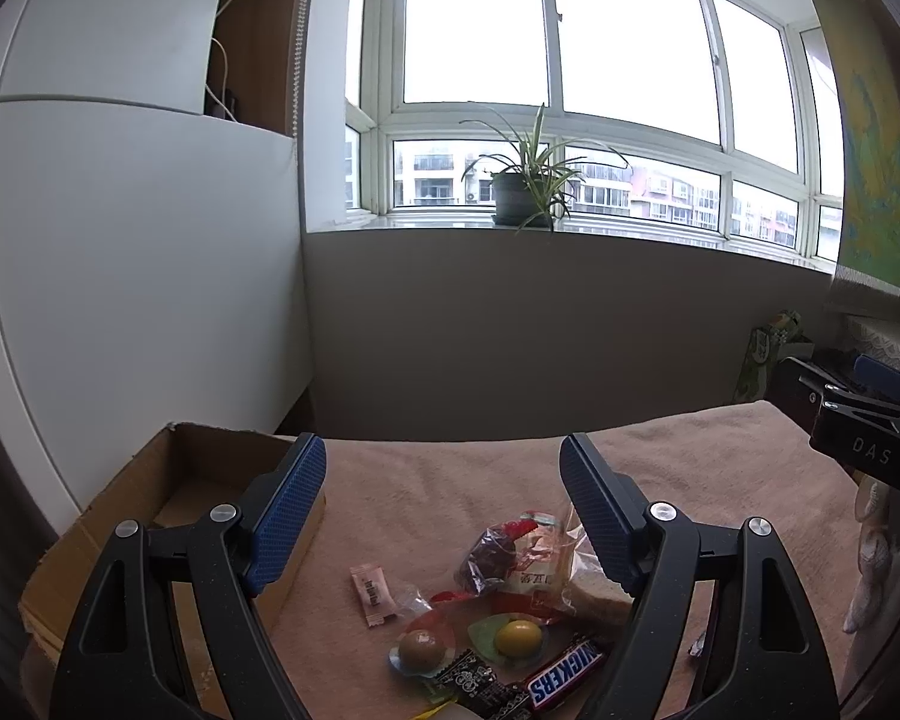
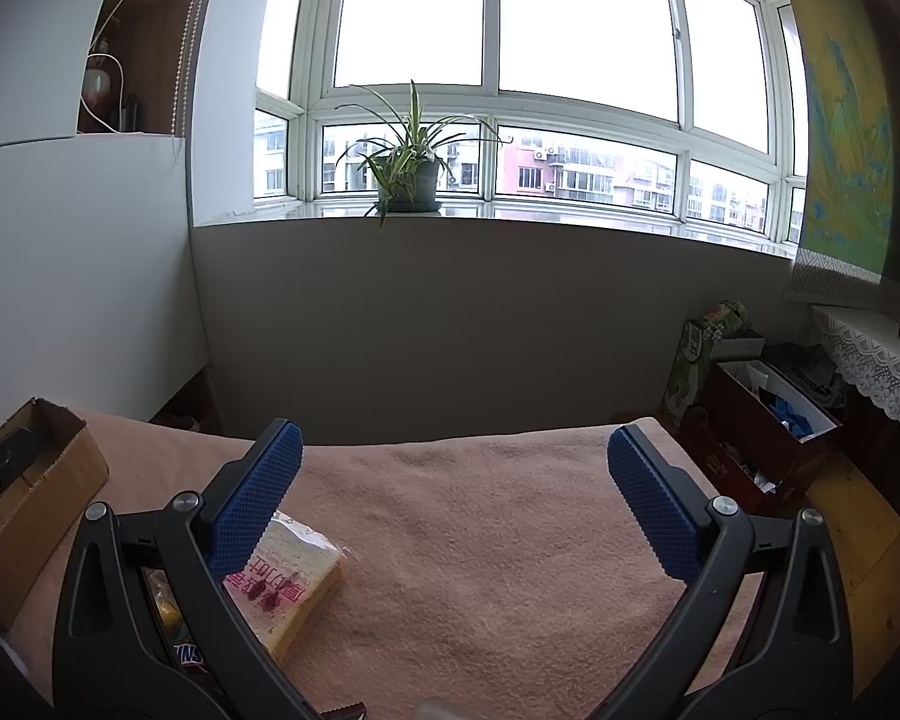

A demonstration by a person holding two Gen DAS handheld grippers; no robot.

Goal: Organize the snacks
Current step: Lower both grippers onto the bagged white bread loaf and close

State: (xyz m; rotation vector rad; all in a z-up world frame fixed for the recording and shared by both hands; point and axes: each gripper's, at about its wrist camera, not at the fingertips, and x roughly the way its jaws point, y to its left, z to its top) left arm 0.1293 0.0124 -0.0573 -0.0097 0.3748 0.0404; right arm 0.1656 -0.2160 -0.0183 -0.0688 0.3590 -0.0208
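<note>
A pile of snacks lies on a pink cloth [image 1: 426,480]: a Snickers bar [image 1: 564,677], a pink wrapped candy [image 1: 371,593], a green-wrapped yellow ball [image 1: 517,637], a brown ball in clear wrap [image 1: 421,648], a dark red packet [image 1: 491,558] and a wrapped bread slice [image 2: 294,588]. An open cardboard box [image 1: 168,516] stands at the left. My left gripper [image 1: 444,516] is open and empty above the pile. My right gripper [image 2: 450,510] is open and empty over bare cloth, right of the bread slice; it also shows in the left wrist view [image 1: 870,420].
A wall and a window sill with a potted plant [image 2: 411,174] lie beyond the table's far edge. A white cabinet [image 1: 120,240] stands at the left. Boxes and bags [image 2: 762,414] sit on the floor at the right, next to a lace-covered shelf [image 2: 876,354].
</note>
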